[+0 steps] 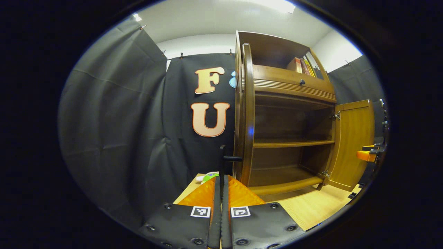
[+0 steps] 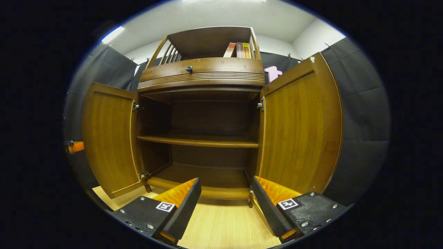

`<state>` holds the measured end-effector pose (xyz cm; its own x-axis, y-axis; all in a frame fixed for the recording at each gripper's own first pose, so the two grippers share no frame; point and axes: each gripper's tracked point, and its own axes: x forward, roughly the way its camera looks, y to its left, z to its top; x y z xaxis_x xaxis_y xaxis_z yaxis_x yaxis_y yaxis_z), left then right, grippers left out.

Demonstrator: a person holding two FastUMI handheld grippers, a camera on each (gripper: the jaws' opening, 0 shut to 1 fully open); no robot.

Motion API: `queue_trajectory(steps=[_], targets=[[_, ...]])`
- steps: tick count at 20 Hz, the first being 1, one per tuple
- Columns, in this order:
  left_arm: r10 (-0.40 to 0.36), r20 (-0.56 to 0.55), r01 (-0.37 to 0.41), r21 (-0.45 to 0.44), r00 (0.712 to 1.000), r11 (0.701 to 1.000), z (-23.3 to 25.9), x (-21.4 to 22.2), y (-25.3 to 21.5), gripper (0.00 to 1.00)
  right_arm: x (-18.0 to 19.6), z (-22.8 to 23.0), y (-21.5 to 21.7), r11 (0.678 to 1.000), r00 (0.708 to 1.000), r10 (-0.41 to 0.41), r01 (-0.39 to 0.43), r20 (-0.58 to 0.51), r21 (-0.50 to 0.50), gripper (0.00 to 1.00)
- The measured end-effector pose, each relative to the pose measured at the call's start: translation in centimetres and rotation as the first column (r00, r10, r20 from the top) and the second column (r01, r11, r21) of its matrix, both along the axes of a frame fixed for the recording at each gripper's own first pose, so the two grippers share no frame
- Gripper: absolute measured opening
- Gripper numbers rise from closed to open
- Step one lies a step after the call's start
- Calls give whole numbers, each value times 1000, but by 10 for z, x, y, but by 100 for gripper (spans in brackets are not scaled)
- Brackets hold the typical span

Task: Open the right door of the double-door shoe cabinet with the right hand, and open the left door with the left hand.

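Both doors of the shoe cabinet (image 2: pixel 202 103) are seen swung wide, so the task is judged essentially complete; only release and withdrawal appear to be left. The left gripper (image 1: pixel 221 180) is closed to a thin slit around the dark handle (image 1: pixel 231 158) on the left door (image 1: pixel 246 114), which is viewed edge-on just ahead. The right gripper (image 2: pixel 225 193) is held wide open and empty, with the right door (image 2: pixel 301 128) just beside its right finger and the left door (image 2: pixel 109 138) farther off.
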<state>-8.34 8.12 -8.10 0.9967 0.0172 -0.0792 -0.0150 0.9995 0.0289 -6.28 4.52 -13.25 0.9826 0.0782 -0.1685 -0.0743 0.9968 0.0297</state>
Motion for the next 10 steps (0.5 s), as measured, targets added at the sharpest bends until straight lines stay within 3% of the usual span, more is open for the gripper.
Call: queue_trajectory(steps=[4, 10], targets=[[-40, 22, 40, 14, 999, 999, 17, -13, -26, 7, 2, 0, -7, 1000, 1000, -11, 11, 3, 8, 100], [-120, 31, 122, -40, 992, 992, 38, -13, -67, 7, 4, 9, -14, 1000, 1000, -10, 10, 21, 2, 100]])
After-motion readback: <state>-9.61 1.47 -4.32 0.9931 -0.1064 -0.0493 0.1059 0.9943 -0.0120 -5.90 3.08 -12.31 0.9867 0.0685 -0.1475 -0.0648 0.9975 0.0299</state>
